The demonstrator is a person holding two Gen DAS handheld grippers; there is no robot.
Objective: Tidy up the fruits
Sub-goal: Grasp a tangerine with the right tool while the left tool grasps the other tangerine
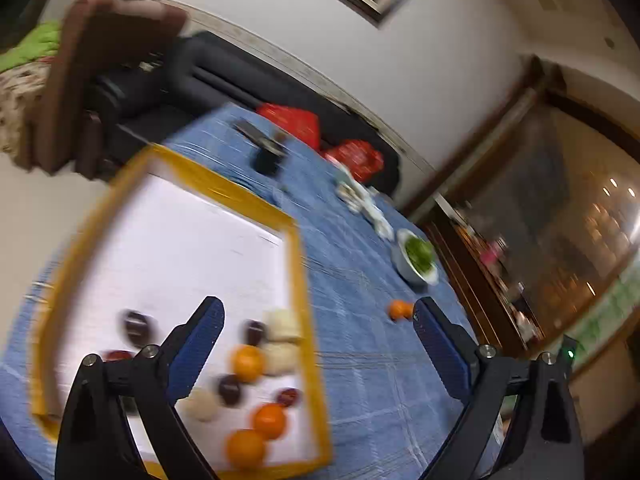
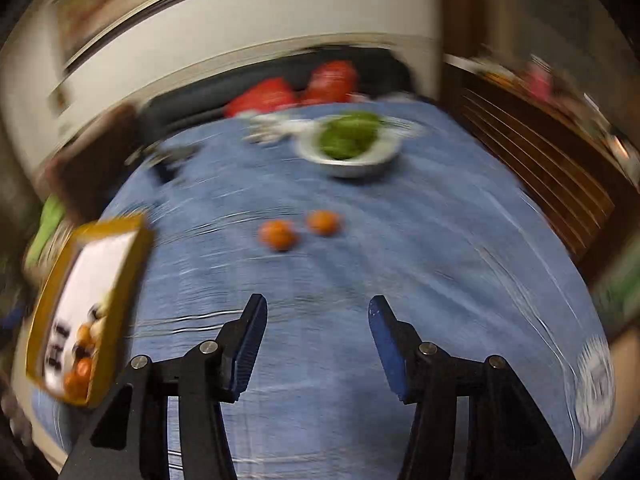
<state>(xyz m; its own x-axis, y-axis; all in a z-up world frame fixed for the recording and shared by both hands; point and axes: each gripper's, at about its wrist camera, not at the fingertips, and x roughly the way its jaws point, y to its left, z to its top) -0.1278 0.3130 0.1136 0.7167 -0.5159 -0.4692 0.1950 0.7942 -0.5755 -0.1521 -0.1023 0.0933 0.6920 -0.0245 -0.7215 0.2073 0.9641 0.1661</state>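
Observation:
A yellow-rimmed white tray (image 1: 296,264) lies on the blue tablecloth and holds several fruits: oranges (image 1: 269,421), dark plums (image 1: 137,326) and pale round fruits (image 1: 282,325). My left gripper (image 1: 318,322) is open and empty above the tray's right rim. One orange (image 1: 400,309) lies on the cloth beyond it. In the right wrist view, two oranges (image 2: 279,234) (image 2: 323,222) lie on the cloth ahead of my open, empty right gripper (image 2: 318,312). The tray (image 2: 44,300) is at the far left. Both views are motion-blurred.
A grey bowl of greens (image 1: 416,258) (image 2: 348,144) stands at the far side of the table. Red bags (image 1: 356,158) (image 2: 296,90) lie on a dark sofa behind. A black object (image 1: 264,148) and white items (image 1: 362,200) lie on the cloth. A brown chair (image 1: 80,80) stands left.

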